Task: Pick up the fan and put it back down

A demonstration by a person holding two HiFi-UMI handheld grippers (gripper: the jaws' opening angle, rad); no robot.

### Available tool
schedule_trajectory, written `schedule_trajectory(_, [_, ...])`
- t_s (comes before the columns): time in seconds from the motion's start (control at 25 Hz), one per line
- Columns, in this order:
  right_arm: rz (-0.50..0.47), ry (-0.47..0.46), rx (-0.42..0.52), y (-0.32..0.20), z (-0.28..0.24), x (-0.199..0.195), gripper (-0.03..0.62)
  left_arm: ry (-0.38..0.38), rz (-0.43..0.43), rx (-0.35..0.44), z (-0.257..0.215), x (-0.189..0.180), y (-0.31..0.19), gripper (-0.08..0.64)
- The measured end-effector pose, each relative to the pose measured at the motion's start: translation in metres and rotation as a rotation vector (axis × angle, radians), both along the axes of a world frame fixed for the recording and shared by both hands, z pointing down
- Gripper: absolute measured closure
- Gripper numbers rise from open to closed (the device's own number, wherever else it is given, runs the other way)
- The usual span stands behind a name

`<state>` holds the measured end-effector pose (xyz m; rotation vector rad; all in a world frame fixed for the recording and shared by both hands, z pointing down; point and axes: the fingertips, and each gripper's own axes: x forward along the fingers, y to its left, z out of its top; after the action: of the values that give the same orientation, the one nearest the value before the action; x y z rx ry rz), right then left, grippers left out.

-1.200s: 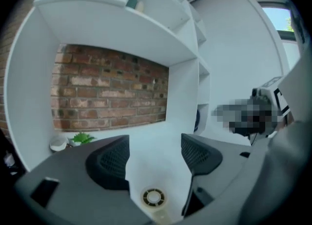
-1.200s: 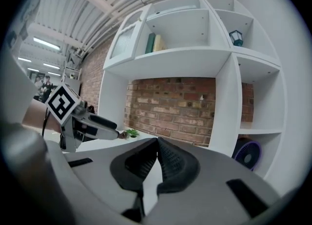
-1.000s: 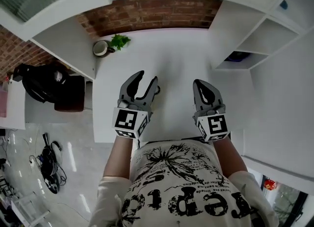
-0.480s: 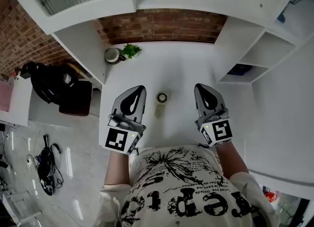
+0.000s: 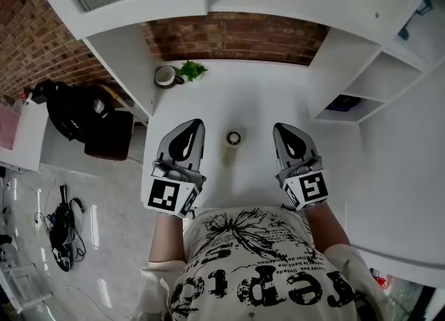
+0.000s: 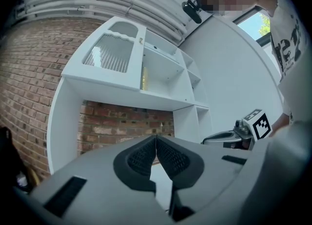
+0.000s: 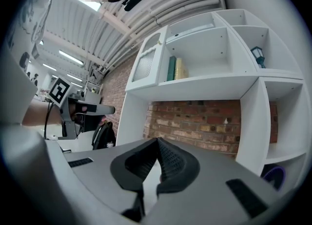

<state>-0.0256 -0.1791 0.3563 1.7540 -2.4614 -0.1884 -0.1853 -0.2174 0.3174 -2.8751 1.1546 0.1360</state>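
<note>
Head view: fan (image 5: pixel 233 139) standing on the white desk (image 5: pixel 264 97), right between the left gripper (image 5: pixel 197 125) and the right gripper (image 5: pixel 281 128); touched by neither, a small gap on each side. Left jaws pressed together, nothing in them; right jaws pressed together too, nothing in them. A second ago the left jaws were wide apart and the fan not plain to see; now shut tight and sitting beside the fan. Probably means let go, with the fan back down on the desk already. Far back on the desk, a mug (image 5: pixel 165 75) and a little green plant (image 5: pixel 191 71), well away from the fan; brick wall (image 5: pixel 236 31) behind; black bag (image 5: pixel 73 108) off to the left, beside the desk.

Left gripper view: left gripper (image 6: pixel 156 140) with its two dark pads touching tip to tip; nothing squeezed between; just a thin strip of desk showing under them. Right gripper (image 6: pixel 234 136) off to the side; no fan in sight here; white shelves (image 6: pixel 161 78) ahead.

Right gripper view: right gripper (image 7: pixel 158 143) with its jaws together as well, nothing held. Left gripper (image 7: pixel 80 109) out at the side; two books (image 7: pixel 175 68) up on a shelf; no fan in sight here either.

Job looks done, or nearly. Best to keep both grippers clear of the fan now; looks thin and tall, so likely easy to tip.
</note>
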Motion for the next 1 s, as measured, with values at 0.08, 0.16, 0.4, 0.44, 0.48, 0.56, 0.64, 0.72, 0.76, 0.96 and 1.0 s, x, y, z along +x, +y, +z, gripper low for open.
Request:
schedule_trajectory(0.08, [-0.008,0.001,-0.001,0.001,0.0,-0.003,0.578,-0.011,0.005,-0.01,0.005,-0.001,0.0,0.545])
schedule_trajectory(0.16, [-0.008,0.001,0.001,0.003,0.0,-0.004,0.58,-0.021,0.013,-0.011,0.007,0.001,0.001,0.545])
schedule_trajectory(0.4, [-0.004,0.026,-0.001,0.002,-0.002,-0.007,0.58,-0.015,0.028,-0.003,0.004,0.004,0.0,0.545])
schedule_trajectory(0.44, [-0.005,0.03,-0.001,0.002,-0.002,-0.007,0.578,-0.018,0.029,-0.009,0.006,0.003,0.0,0.545])
schedule_trajectory(0.48, [-0.007,0.034,-0.002,0.002,-0.001,-0.008,0.578,-0.011,0.028,-0.013,0.006,0.002,0.0,0.545])
schedule_trajectory(0.56, [-0.007,0.04,-0.007,0.003,0.002,-0.009,0.578,-0.01,0.021,-0.018,0.007,0.0,0.0,0.545])
schedule_trajectory(0.64, [-0.005,0.038,-0.012,0.004,0.004,-0.01,0.578,-0.022,0.015,-0.025,0.011,-0.001,-0.001,0.545])
schedule_trajectory(0.72, [-0.003,0.035,-0.016,0.003,0.005,-0.011,0.578,-0.013,0.015,-0.035,0.013,-0.001,-0.002,0.545])
schedule_trajectory(0.76, [-0.001,0.034,-0.018,0.003,0.006,-0.011,0.578,-0.011,0.017,-0.038,0.013,-0.001,-0.002,0.545])
schedule_trajectory(0.96, [0.008,0.017,-0.024,-0.002,0.007,-0.012,0.578,0.02,0.006,-0.032,0.008,-0.001,-0.003,0.545])
schedule_trajectory(1.0, [0.007,0.017,-0.024,-0.003,0.008,-0.012,0.578,0.038,0.0,-0.031,0.006,-0.001,-0.005,0.545])
